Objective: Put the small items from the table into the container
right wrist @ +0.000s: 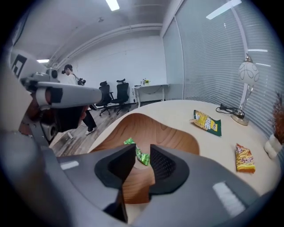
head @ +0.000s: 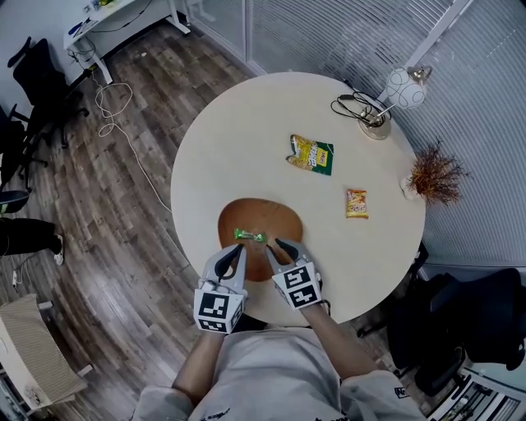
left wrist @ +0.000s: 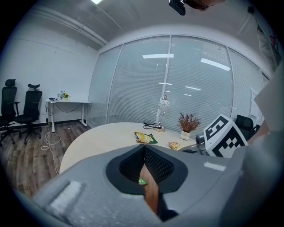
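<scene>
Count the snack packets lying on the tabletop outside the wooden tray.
2: a yellow-and-green foil packet at the middle of the table; a small orange packet right of it. None looks hidden.

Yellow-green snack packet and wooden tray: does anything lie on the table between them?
No. The head view shows only bare table between the snack packet and the wooden tray.

The premises were an office. Swivel chairs (left wrist: 32,104) stood beside a white desk (left wrist: 66,103). A glazed partition with blinds (left wrist: 168,84) enclosed a round meeting table (head: 214,140) on wood-plank flooring (head: 107,205), with ceiling strip lights (right wrist: 112,4) overhead.
</scene>
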The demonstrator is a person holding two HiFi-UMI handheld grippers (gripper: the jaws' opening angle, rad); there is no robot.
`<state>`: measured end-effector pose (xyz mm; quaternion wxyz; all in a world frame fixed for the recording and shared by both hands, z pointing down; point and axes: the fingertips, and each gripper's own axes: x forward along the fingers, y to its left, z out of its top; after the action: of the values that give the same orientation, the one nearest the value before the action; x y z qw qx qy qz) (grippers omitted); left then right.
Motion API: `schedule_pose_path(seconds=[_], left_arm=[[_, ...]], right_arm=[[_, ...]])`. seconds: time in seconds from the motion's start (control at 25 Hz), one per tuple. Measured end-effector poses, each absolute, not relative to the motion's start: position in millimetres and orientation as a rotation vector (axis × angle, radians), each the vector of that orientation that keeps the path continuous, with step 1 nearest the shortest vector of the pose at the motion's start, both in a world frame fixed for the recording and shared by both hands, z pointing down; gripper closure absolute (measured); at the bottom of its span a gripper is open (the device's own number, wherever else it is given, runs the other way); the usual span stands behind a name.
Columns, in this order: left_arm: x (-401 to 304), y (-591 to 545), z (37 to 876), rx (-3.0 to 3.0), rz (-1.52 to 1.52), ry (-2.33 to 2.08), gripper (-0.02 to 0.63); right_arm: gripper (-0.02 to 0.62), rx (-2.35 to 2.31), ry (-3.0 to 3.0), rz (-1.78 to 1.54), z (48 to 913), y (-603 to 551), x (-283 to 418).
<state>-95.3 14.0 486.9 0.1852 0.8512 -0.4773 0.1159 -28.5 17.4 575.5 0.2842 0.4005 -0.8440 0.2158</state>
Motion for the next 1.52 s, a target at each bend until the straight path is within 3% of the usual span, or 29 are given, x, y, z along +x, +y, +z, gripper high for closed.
schedule_pose_path(seconds=[0.16, 0.52, 0.88, 1.16, 1.52], left_arm=[[-83, 14, 485, 2.434, 0.344, -1.3, 0.611], [-46, 10, 492, 2.5, 0.396, -1.218, 0.612], [-11, 9, 487, 2.559, 0.383, -1.111, 0.609], [-7, 12, 498, 2.526, 0.442, -1.108, 0.609], [-15, 9, 508, 2.471, 0.471, -1.153, 0.609]], right_arm=[[0.592, 1.221, -2.377, 0.539, 540, 21, -9], [0.592, 1.565, -2.394, 0.539, 500, 39, 62], [0.592, 1.734, -2.179, 0.527, 528, 19, 144], [0.482, 1.782, -1.905, 0.564, 588, -56, 253], [0.453, 1.668, -1.742, 0.667, 651, -97, 300]])
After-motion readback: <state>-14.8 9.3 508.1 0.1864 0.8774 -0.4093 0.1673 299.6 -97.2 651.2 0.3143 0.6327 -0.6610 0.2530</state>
